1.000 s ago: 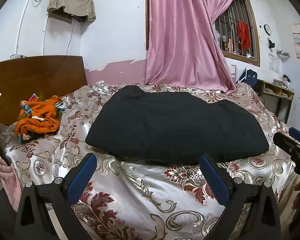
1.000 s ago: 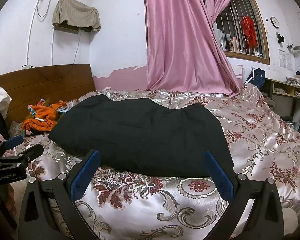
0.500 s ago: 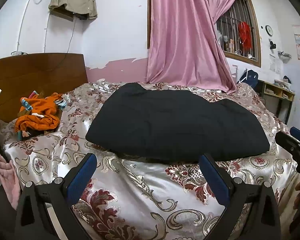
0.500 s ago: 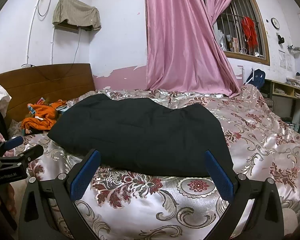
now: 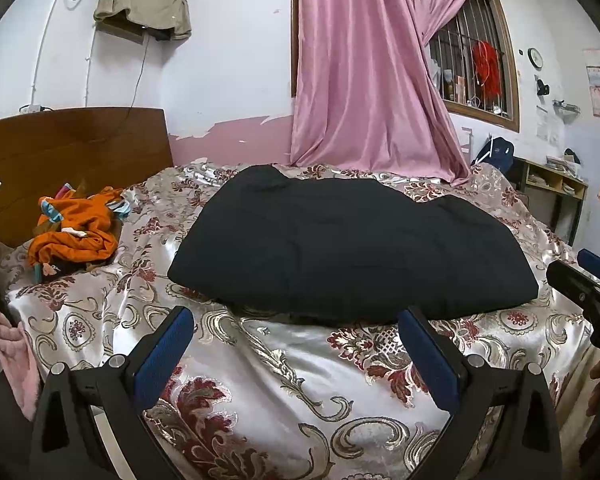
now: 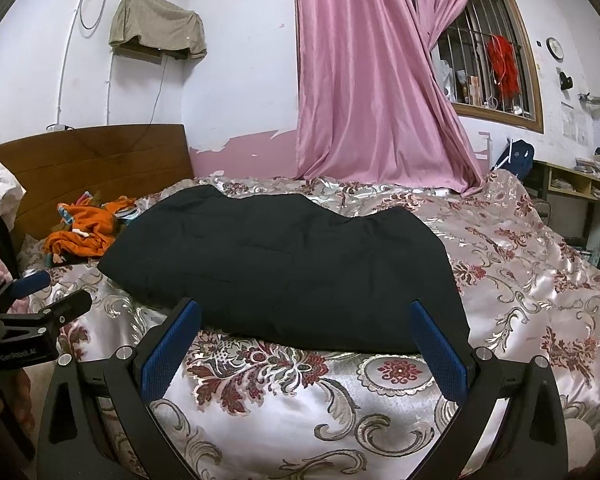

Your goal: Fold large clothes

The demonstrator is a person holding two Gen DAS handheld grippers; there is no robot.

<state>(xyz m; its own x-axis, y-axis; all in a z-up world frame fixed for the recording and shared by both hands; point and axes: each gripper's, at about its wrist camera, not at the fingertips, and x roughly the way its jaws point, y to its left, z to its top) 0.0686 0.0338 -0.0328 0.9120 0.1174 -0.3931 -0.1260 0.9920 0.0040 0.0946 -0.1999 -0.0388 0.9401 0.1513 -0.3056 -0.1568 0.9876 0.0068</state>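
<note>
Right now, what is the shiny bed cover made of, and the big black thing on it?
The bed cover looks like satin or a similar glossy woven cloth: light glints off it, and it has a red and gold flower pattern. The black garment looks like matte padded fabric, maybe cotton or polyester: it is puffy, dull, with faint stitched lines. I cannot tell the exact fibre.

A floral satin bedspread (image 5: 260, 364) carries a black garment (image 5: 348, 248) and orange clothes (image 5: 80, 232).

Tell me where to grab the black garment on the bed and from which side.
Probably take the black garment by its near edge, one corner per gripper, coming in low from the bed's front. It lies flat and wide, and that hem faces the open left gripper and right gripper.
</note>
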